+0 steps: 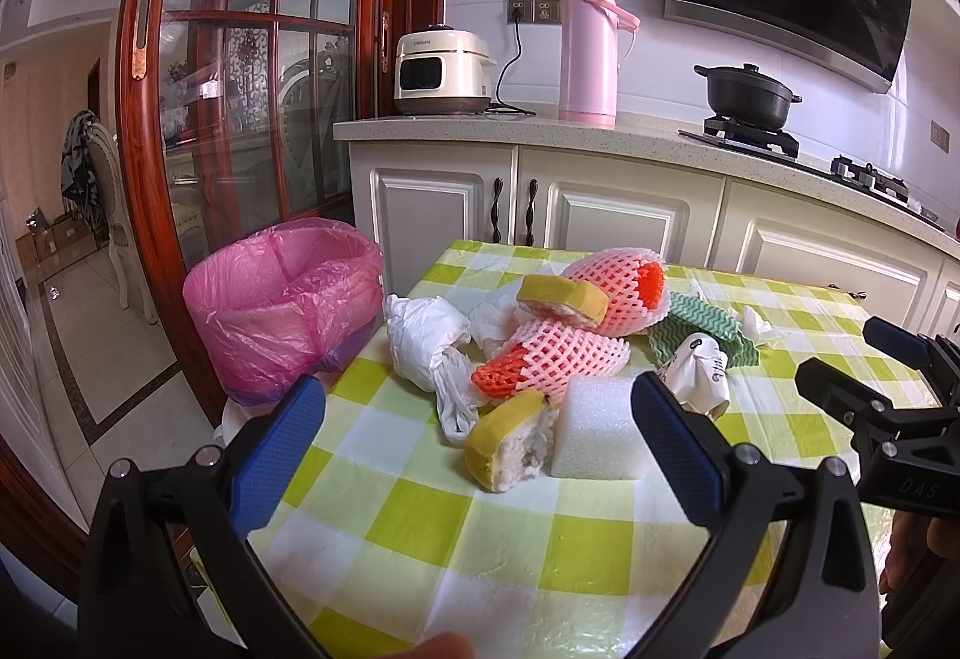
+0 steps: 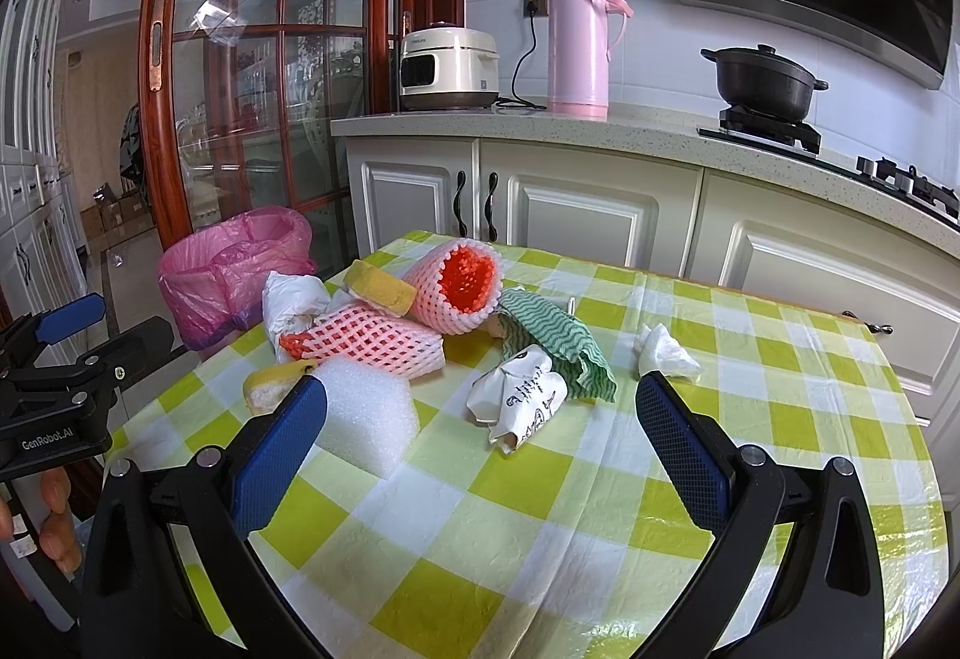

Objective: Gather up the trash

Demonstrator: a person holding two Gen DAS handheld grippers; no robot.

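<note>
Trash lies piled on the green-checked table (image 1: 480, 539): a white foam block (image 1: 594, 431) (image 2: 366, 413), two yellow peel pieces (image 1: 510, 443) (image 1: 561, 299), pink foam fruit nets (image 1: 564, 353) (image 2: 456, 287), a white plastic bag (image 1: 426, 335), a crumpled paper wrapper (image 2: 519, 398), a green wavy cloth (image 2: 558, 341) and a tissue (image 2: 666, 353). My left gripper (image 1: 480, 407) is open just short of the foam block and the near peel. My right gripper (image 2: 480, 413) is open, in front of the wrapper. Neither holds anything.
A bin lined with a pink bag (image 1: 282, 299) (image 2: 234, 263) stands on the floor past the table's left edge. Behind it is a wood-framed glass door (image 1: 240, 59). White cabinets (image 1: 600, 215) with a rice cooker (image 1: 441, 71), pink thermos (image 1: 591, 47) and black pot (image 1: 747, 95) run behind.
</note>
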